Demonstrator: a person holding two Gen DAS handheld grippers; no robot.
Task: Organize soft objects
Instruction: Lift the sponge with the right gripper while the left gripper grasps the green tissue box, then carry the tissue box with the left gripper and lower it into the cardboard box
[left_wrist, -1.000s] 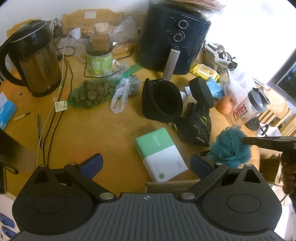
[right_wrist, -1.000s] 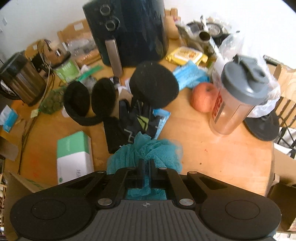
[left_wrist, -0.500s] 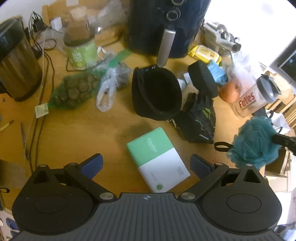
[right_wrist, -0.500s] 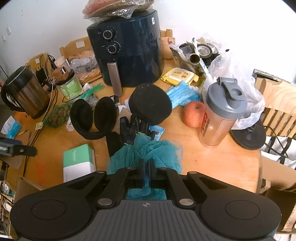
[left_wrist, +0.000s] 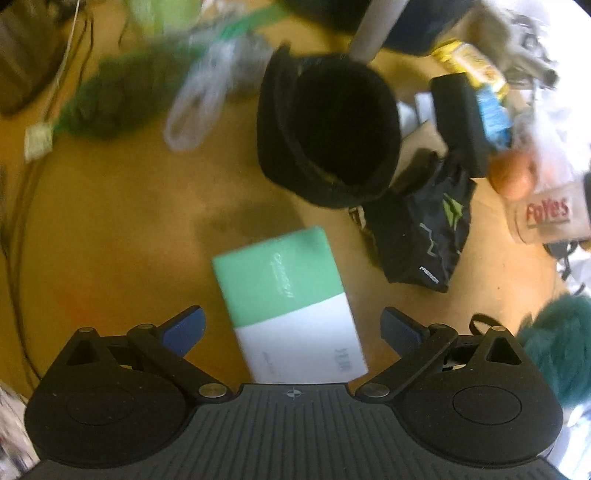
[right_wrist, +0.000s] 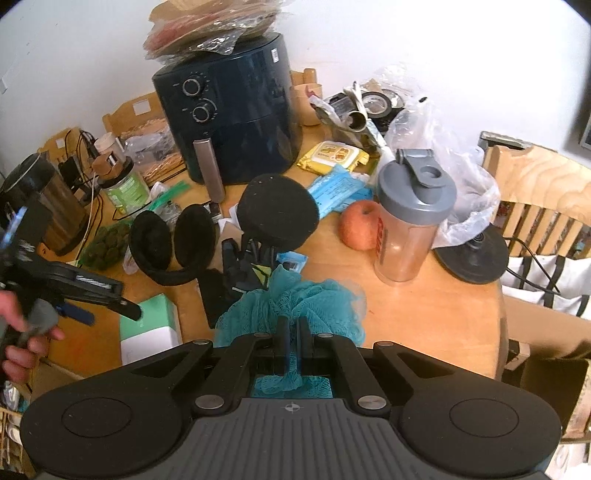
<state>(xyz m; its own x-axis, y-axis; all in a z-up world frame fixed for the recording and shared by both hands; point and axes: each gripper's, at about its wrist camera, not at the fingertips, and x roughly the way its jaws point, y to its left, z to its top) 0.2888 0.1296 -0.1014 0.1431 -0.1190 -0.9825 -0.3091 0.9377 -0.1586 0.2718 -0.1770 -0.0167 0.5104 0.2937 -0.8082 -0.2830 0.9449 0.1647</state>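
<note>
Right gripper (right_wrist: 291, 345): fingers pinched tight on teal mesh loofah (right_wrist: 295, 299), lifted clear of desk (right_wrist: 424, 314) since a second ago. Left gripper (left_wrist: 291, 328): fingers wide apart, holding nothing, now closer over green-white box (left_wrist: 288, 295). Pickup done; placement pending

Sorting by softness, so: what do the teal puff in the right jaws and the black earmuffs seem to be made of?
Teal puff: looks like gathered plastic or nylon mesh, matte; open netting and frilly edges show. Black earmuffs: apparently plush fleece or faux fur, matte; the cups look fuzzy and reflect nothing. The band's material is unclear.
</note>
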